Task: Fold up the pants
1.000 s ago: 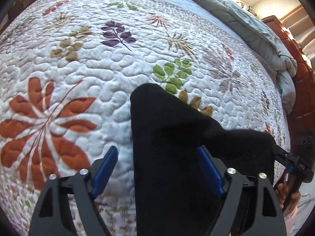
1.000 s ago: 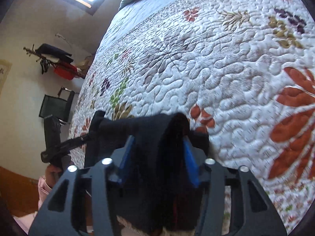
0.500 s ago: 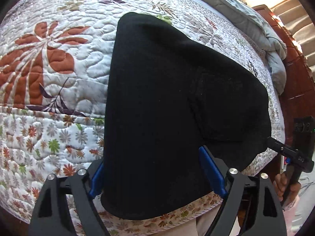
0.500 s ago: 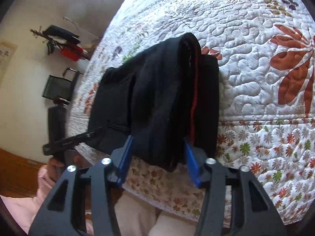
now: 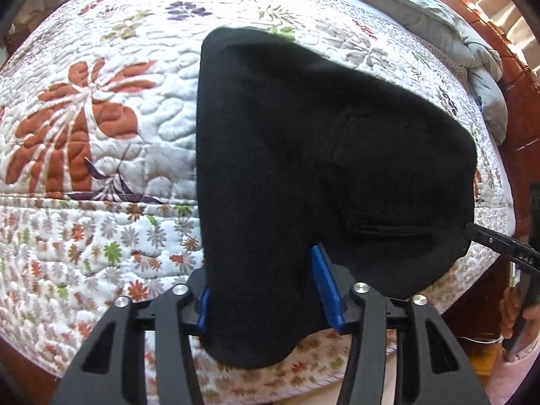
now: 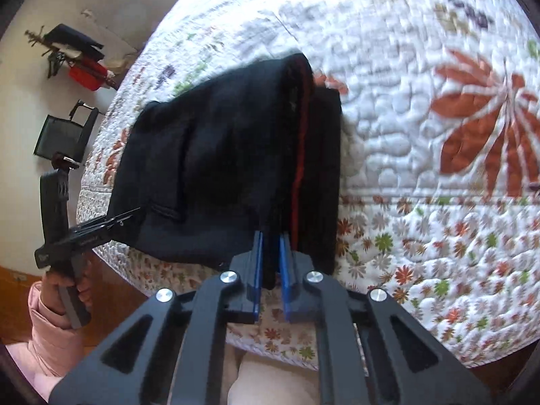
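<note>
The left blue pad of the left hand-held gripper [image 5: 266, 290] is mostly covered by the black pants [image 5: 303, 168]. The quilt [image 6: 422, 108] is blurred in the right wrist view. The items on the wall rack [image 6: 72, 55] are too small to be identified.

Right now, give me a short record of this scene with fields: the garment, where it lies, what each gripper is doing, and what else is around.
garment: black pants, folded into a thick bundle, a red stripe showing along one layer edge in the right wrist view
surface: floral quilt on a bed, near edge of pants hanging over the bed's side
left gripper: shut on the pants' near hem
right gripper: shut on the pants' layered edge
background: grey blanket at the far side, black chair by the wall
</note>
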A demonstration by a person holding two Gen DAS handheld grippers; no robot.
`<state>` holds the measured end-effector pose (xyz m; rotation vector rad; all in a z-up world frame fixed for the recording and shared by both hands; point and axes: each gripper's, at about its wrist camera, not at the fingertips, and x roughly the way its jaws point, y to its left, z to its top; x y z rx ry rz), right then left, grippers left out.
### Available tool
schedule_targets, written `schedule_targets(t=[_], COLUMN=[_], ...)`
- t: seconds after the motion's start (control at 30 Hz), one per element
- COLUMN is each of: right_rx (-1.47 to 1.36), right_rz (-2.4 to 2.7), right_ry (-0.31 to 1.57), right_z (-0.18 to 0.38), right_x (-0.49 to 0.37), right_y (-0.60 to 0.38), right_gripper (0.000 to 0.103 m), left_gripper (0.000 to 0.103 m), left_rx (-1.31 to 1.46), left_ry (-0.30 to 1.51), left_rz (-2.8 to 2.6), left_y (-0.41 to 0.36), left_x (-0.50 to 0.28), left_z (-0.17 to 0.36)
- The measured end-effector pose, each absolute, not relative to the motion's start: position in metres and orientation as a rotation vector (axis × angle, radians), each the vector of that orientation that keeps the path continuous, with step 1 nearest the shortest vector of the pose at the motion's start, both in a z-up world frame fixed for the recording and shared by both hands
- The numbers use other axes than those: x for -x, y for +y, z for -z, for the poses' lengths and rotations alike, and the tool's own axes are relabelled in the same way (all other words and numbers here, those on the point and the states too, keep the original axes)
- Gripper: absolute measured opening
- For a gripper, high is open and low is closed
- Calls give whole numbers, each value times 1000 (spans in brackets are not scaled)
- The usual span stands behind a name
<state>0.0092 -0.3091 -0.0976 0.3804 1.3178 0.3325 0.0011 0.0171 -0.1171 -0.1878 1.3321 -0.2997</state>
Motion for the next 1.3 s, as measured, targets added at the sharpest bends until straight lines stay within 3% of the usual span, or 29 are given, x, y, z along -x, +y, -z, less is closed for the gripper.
schedule_targets(t=[0.17,0.23,0.3,0.33,0.47,0.87,1.0,1.3], right_rx=[-381,-358,-314,-310,-277,-230,-238,-274], right_rz=[-312,-298,-282,-290,-300,-232,-213,-154], right_ry=[1321,1312,1288,1278,1291,1347,1323,1310], right_z=[98,89,75,69,67,94,76,65], right_x=[-7,-6,-1,0,0,-8,-7,-15], right_y=[-308,-306,-302,-301,-288,-275,-276,-297], right_gripper=[13,23,46,50,52,53,68,81], left_gripper=[57,60,66,74,81,88,86,89], left_rx=[224,236,223,210,151,190,167,169], left_ry=[1341,1340,1332,1332,1329,1355,1342,1313], left_rz=[295,280,264,266,256,269,272,237], left_y=[22,32,32,34,25,25,30,49], left_x=[-2,1,2,4,11,12,9,-12], left_z=[112,104,95,94,97,116,101,85])
